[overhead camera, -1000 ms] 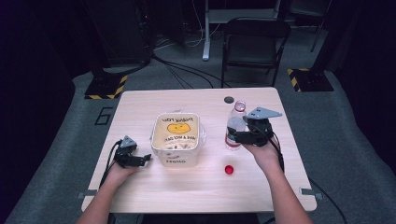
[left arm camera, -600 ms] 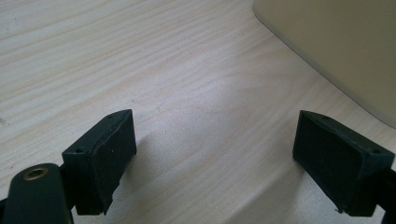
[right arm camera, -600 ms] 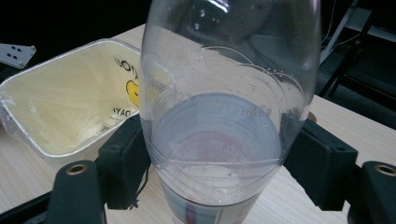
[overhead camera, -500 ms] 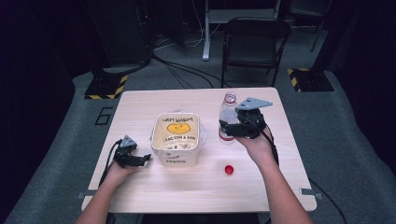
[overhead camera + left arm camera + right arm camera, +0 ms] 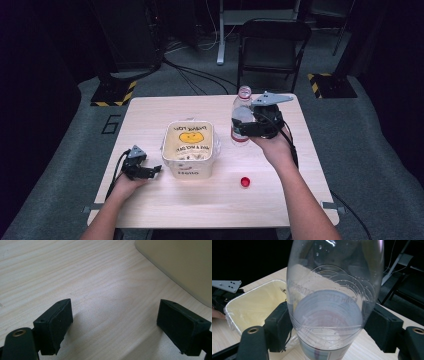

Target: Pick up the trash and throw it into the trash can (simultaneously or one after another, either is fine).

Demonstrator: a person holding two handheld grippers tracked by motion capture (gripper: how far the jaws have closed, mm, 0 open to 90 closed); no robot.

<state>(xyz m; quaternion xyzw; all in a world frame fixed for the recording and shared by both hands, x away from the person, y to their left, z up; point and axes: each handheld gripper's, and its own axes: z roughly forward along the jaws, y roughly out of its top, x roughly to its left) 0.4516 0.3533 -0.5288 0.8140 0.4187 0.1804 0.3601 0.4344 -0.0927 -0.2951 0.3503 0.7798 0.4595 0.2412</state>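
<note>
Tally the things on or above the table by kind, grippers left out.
Clear bottle: 1
Red cap: 1
Cream bin: 1
Total: 3

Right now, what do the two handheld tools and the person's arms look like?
Both tools are black with two blocky, flat-padded jaws. The left tool trails a black cable and carries a small grey three-cornered plate; the right tool has a larger grey three-cornered plate on top and a black cable too. Round brass-coloured fittings sit near the jaws. The forearms show no sleeves.
</note>
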